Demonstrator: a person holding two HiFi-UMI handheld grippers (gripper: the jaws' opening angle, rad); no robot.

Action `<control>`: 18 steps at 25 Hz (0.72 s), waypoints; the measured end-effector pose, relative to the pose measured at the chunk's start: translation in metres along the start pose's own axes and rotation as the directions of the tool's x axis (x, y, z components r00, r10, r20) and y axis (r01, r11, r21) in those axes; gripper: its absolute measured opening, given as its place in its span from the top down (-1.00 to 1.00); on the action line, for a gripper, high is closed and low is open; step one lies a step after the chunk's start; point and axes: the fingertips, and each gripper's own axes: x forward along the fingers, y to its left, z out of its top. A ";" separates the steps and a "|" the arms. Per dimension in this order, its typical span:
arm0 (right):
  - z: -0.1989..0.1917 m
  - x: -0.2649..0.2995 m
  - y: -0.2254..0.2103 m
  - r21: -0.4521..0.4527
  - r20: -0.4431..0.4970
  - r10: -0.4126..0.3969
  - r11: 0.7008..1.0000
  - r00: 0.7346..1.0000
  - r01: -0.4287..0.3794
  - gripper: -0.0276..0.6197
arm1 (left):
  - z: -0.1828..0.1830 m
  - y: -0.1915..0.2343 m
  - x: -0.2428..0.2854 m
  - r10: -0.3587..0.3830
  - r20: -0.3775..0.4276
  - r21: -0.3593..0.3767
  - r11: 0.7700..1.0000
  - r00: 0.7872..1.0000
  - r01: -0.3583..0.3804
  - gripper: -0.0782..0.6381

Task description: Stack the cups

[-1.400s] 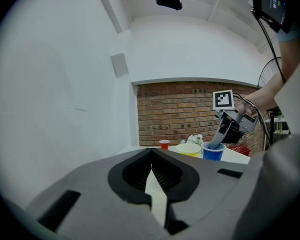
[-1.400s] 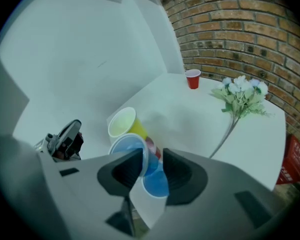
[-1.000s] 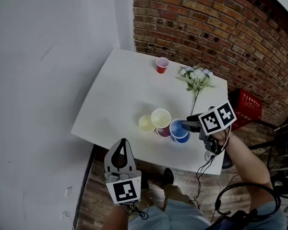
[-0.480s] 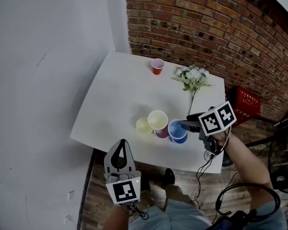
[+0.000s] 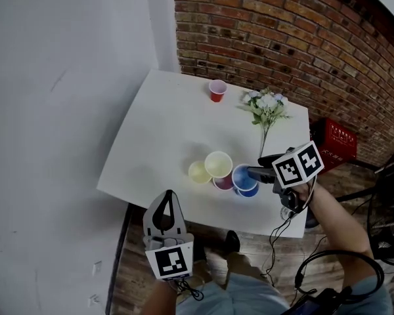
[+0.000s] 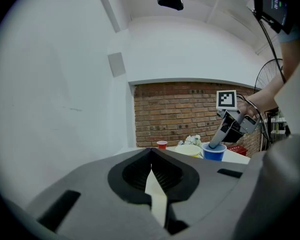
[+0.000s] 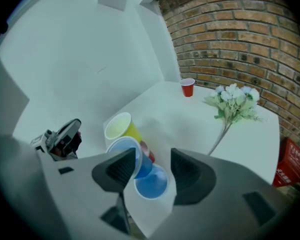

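A cluster of cups stands near the front edge of the white table (image 5: 157, 130): a low yellow cup (image 5: 199, 171), a taller yellow cup (image 5: 218, 163) over a dark red one (image 5: 224, 183), and a blue cup (image 5: 244, 179). A small red cup (image 5: 217, 90) stands alone at the far side. My right gripper (image 5: 252, 172) hovers over the blue cup. Its jaws have just been opening, and in the right gripper view they stand apart (image 7: 153, 159) with a blue cup (image 7: 151, 181) between them, untouched. A second blue rim (image 7: 121, 150) is beside the left jaw. My left gripper (image 5: 167, 196) is shut and empty, off the table's front.
A bunch of white flowers (image 5: 266, 105) lies at the far right of the table. A brick wall (image 5: 282, 38) runs behind it and a white wall (image 5: 59, 110) stands at the left. A red crate (image 5: 338, 143) sits on the floor to the right.
No cup has moved on the table. The right gripper stays at the blue cup and the left gripper stays below the table edge. The head view has shifted slightly.
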 end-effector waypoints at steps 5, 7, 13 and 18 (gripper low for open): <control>0.004 0.000 0.000 -0.014 0.021 -0.007 1.000 1.000 0.008 0.12 | 0.001 0.002 0.000 0.002 0.000 0.002 1.000 1.000 -0.002 0.76; 0.007 -0.001 -0.001 -0.011 0.038 -0.011 1.000 0.999 0.011 0.12 | 0.001 0.002 0.000 0.001 0.000 0.005 1.000 1.000 -0.001 0.76; 0.015 -0.009 -0.005 -0.005 0.073 -0.026 1.000 0.997 0.027 0.12 | 0.002 0.005 0.005 -0.002 0.003 0.000 1.000 1.000 0.002 0.76; 0.021 -0.031 -0.016 0.003 0.132 -0.072 0.997 0.989 0.072 0.15 | 0.010 0.011 0.013 -0.018 0.042 0.037 0.999 0.999 0.017 0.76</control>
